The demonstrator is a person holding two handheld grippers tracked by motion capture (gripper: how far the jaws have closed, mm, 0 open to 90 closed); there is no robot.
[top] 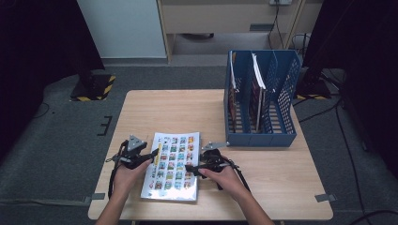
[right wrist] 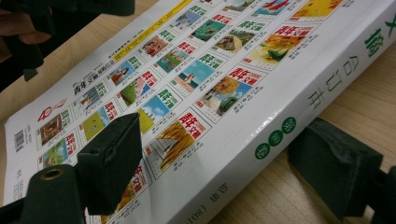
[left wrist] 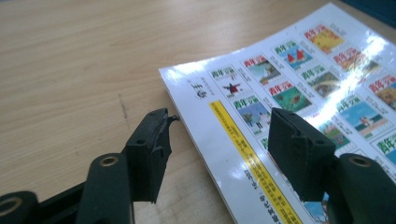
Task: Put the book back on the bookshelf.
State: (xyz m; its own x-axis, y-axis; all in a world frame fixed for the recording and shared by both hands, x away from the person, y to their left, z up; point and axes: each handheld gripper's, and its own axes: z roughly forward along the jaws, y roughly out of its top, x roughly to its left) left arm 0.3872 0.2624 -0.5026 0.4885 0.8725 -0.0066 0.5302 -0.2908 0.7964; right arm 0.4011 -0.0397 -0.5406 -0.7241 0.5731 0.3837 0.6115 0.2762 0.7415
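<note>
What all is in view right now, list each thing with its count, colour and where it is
Book: one, white cover with rows of small colourful pictures, flat at the table's near edge.
Table: one, light wood, centre.
File rack: one, blue, table's far right, upright books in its slots.
Left claw: one, black, open at the book's left edge, one jaw over the cover, one over the table.
Right claw: one, black, jaws astride the book's spine edge.
Hands: two, holding the claws.

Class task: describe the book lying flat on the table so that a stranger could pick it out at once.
Start at the wooden table and look to its near edge, between the left gripper and the right gripper. There lies the book, its glossy white cover a grid of small coloured pictures; the others stand in the blue file rack.
</note>
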